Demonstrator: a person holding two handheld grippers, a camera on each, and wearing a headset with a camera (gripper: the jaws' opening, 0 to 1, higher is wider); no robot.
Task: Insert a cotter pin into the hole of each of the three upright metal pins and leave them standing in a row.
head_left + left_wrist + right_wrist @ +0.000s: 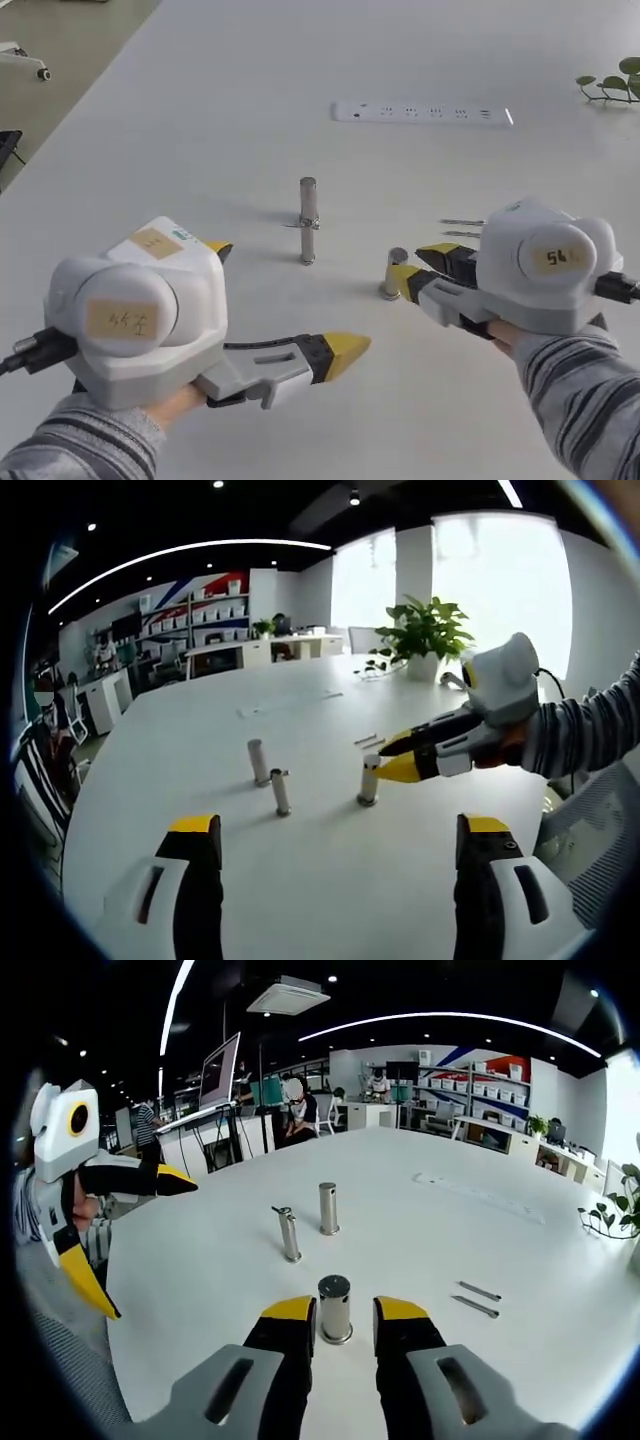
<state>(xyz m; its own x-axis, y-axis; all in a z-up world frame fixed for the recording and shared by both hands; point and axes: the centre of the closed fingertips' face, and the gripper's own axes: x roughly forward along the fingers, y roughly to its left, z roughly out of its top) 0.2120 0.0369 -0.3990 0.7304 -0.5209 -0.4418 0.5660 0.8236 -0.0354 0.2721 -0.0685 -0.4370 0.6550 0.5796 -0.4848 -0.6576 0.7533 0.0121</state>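
Observation:
Three metal pins stand upright on the white table (240,110). The far pin (308,197) is bare. The pin in front of it (309,243) has a cotter pin (302,225) through its top. The third pin (393,272) stands to the right, between the fingertips of my right gripper (420,262). In the right gripper view that pin (334,1308) sits between the yellow-tipped jaws, with a gap on its right side, so the gripper (344,1312) is open. My left gripper (282,300) is wide open and holds nothing, nearer to me on the left. Two loose cotter pins (460,228) lie behind the right gripper.
A white power strip (420,112) lies across the far side of the table. Plant leaves (610,85) reach in at the far right edge. The table's left edge (90,95) runs diagonally, with floor beyond it.

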